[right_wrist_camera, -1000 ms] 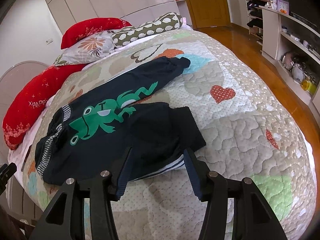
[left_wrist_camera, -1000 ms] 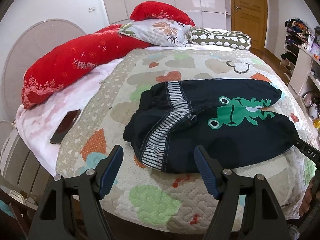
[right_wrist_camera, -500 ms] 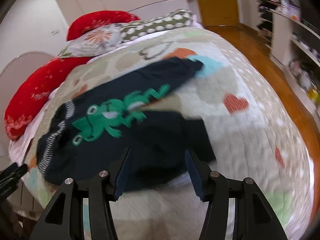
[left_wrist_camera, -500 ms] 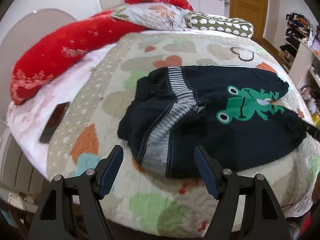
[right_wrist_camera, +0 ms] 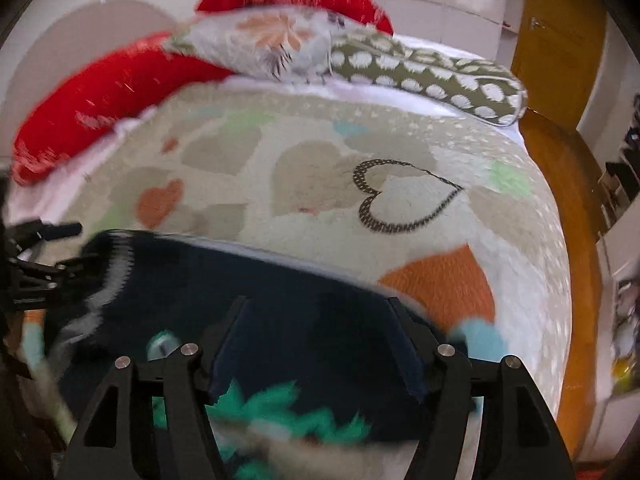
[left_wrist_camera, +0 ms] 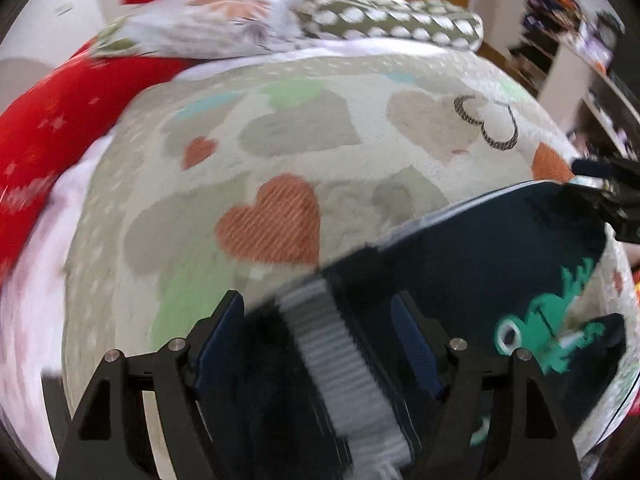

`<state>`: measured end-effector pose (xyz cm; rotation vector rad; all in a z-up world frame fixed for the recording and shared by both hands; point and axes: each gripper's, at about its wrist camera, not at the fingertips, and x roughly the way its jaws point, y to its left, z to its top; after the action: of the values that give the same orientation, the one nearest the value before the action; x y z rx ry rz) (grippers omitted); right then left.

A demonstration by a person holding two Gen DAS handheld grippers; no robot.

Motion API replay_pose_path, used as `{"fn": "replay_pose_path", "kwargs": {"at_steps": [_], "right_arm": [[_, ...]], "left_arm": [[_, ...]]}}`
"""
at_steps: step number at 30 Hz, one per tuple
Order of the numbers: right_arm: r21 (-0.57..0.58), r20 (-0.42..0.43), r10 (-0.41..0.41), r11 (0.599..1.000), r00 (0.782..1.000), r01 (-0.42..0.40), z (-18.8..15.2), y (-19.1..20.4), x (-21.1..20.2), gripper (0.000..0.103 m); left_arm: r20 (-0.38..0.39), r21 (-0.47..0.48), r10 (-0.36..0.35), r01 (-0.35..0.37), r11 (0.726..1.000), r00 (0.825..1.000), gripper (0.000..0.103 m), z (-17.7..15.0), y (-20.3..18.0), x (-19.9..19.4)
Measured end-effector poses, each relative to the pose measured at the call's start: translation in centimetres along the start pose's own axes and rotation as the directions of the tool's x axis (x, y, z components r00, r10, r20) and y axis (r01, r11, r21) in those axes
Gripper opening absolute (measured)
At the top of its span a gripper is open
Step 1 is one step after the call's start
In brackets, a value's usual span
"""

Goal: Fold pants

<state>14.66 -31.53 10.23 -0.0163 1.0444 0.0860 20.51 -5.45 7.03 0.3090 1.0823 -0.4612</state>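
Dark navy pants with a green frog print and a grey striped waistband lie on the heart-patterned quilt. My left gripper is open, its fingers either side of the waistband, close over it. My right gripper is open over the far leg end of the pants; the frog print shows below it. Each gripper shows at the edge of the other's view. Both views are motion-blurred.
Red pillows, a floral pillow and a green spotted bolster line the head of the bed. A wooden door and wooden floor lie to the right, with shelves beyond.
Both grippers have moved forward and down, from hovering in front of the near edge to right over the pants: left at the waistband, right at the leg end. Jaws stay open.
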Motion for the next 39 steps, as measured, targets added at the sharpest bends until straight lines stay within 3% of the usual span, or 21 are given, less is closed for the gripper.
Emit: {"fn": "replay_pose_path", "kwargs": {"at_steps": [3,7,10,14,15,18,20,21,22,23,24,25,32,39], "right_arm": [[-0.008,-0.067,0.016,1.000,0.998,-0.017,1.6,-0.8,4.0,0.071],[-0.053,-0.123,0.019,0.998,0.992,-0.025,2.5,-1.1,7.4,0.071],[-0.033,-0.155,0.064,0.997,0.986,-0.070,2.5,-1.8,9.1,0.071],[-0.015,-0.142,0.103,0.994,0.985,-0.106,2.1,-1.8,9.0,0.071],[-0.016,-0.146,0.119,0.992,0.982,-0.123,2.0,-1.7,8.9,0.071],[-0.028,-0.156,0.171,0.984,0.973,-0.177,1.7,-0.7,8.6,0.073],[-0.056,-0.165,0.168,0.982,0.972,-0.179,1.5,0.1,8.7,0.071],[-0.082,-0.163,0.139,0.985,0.977,-0.153,1.3,0.6,8.7,0.059],[-0.112,-0.158,0.107,0.986,0.982,-0.125,1.2,1.1,8.7,0.036],[-0.122,-0.157,0.095,0.986,0.983,-0.115,1.1,1.3,8.6,0.025],[-0.116,-0.162,0.107,0.985,0.981,-0.127,1.2,1.4,8.4,0.008],[-0.095,-0.165,0.131,0.984,0.978,-0.148,1.2,1.3,8.0,0.008],[-0.087,-0.057,0.091,0.992,0.994,-0.095,0.3,2.2,2.6,0.008],[-0.133,0.032,0.063,0.989,0.997,-0.058,-4.0,5.7,-4.2,0.008]], "left_arm": [[-0.048,0.041,-0.041,0.043,0.998,0.998,0.075,1.6,0.4,2.7],[-0.120,0.128,-0.033,0.049,0.991,0.992,0.077,1.7,0.4,5.9],[-0.119,0.104,-0.066,0.078,0.991,0.991,0.084,1.7,1.0,6.7],[-0.120,0.081,-0.093,0.104,0.991,0.988,0.081,1.3,1.5,6.9],[-0.118,0.088,-0.096,0.107,0.990,0.988,0.078,1.2,1.4,6.8],[-0.110,0.149,-0.119,0.135,0.980,0.987,0.046,0.6,0.1,6.1],[-0.110,0.190,-0.111,0.131,0.973,0.988,0.012,0.5,-1.2,5.6],[-0.110,0.205,-0.102,0.123,0.971,0.989,0.008,0.5,-1.6,5.5],[-0.101,0.228,-0.077,0.099,0.969,0.992,0.007,0.5,-2.3,5.3],[-0.088,0.249,-0.044,0.065,0.966,0.995,0.006,0.3,-2.9,5.0],[-0.076,0.254,-0.025,0.044,0.966,0.997,0.006,0.2,-3.3,4.6],[-0.064,0.248,-0.017,0.032,0.968,0.998,0.006,0.1,-3.4,4.1],[0.068,0.166,-0.030,0.019,0.986,0.997,0.006,-0.7,-2.7,-2.3],[0.181,0.115,-0.023,0.002,0.993,0.983,0.006,-6.2,-3.8,-9.2]]}}
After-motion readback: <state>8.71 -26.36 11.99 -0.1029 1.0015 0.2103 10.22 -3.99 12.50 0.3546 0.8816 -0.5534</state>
